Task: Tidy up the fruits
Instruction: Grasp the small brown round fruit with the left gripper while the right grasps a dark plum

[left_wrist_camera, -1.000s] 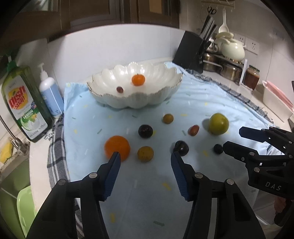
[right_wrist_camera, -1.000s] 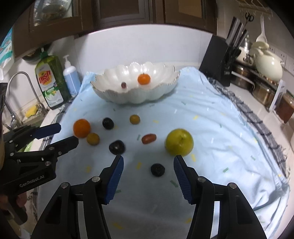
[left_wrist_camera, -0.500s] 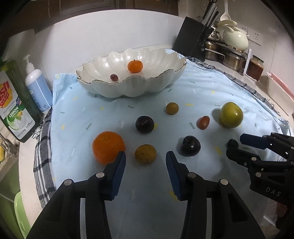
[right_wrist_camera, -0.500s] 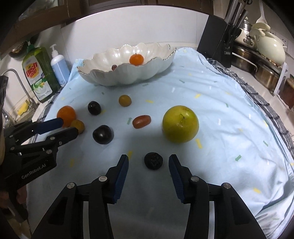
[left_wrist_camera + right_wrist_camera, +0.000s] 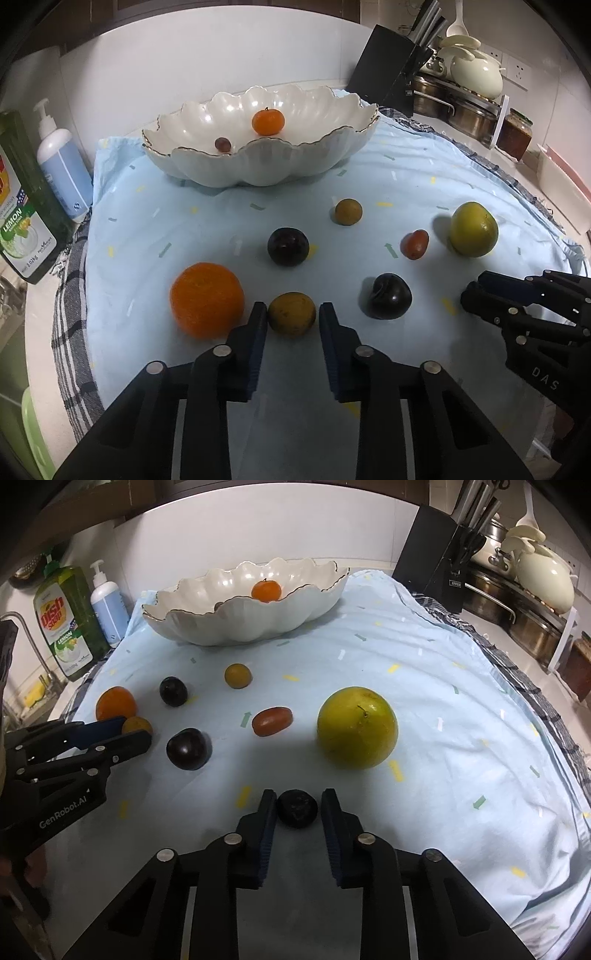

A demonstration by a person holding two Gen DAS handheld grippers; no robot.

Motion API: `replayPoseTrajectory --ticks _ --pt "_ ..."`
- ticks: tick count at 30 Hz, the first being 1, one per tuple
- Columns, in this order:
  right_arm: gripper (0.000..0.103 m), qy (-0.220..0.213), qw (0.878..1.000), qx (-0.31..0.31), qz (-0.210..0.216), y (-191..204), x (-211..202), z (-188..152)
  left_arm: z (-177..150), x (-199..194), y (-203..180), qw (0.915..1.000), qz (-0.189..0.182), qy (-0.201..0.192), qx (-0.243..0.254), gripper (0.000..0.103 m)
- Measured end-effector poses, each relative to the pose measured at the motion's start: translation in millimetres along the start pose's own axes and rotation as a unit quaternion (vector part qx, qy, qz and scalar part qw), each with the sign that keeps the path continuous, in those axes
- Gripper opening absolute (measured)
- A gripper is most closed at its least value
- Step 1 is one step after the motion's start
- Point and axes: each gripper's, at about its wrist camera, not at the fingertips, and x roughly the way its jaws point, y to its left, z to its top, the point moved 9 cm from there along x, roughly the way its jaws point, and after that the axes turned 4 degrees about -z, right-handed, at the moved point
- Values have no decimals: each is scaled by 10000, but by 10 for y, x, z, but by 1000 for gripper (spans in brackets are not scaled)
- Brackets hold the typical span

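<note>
On the pale blue cloth (image 5: 221,206), my left gripper (image 5: 291,314) has its jaws closing on a small yellow-brown fruit (image 5: 291,319), and the pads touch its sides. A large orange (image 5: 207,299) lies just to its left. My right gripper (image 5: 298,801) is shut on a small dark wrinkled fruit (image 5: 297,810) lying on the cloth. Loose around them are two dark plums (image 5: 288,246) (image 5: 389,301), a red tomato (image 5: 272,720), a big yellow-green fruit (image 5: 356,731) and another small yellow-brown fruit (image 5: 238,675). The white scalloped bowl (image 5: 258,170) at the back holds a mandarin (image 5: 268,122) and a grape (image 5: 222,144).
A dish soap bottle (image 5: 64,620) and a pump bottle (image 5: 109,605) stand at the left by the sink. The black knife block (image 5: 439,557), pots (image 5: 517,602) and a jar (image 5: 515,134) line the back right. The cloth's right edge drops off the counter.
Both grippers have come down closer to the cloth. Their jaws have narrowed from wide apart to tight around one small fruit each.
</note>
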Motion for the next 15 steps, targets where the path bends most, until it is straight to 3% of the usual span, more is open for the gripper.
replayPoseTrajectory --ticks 15 --pt "22 -318 9994 -13 120 15 -199 89 80 -198 -49 9997 61 -236 -21 27"
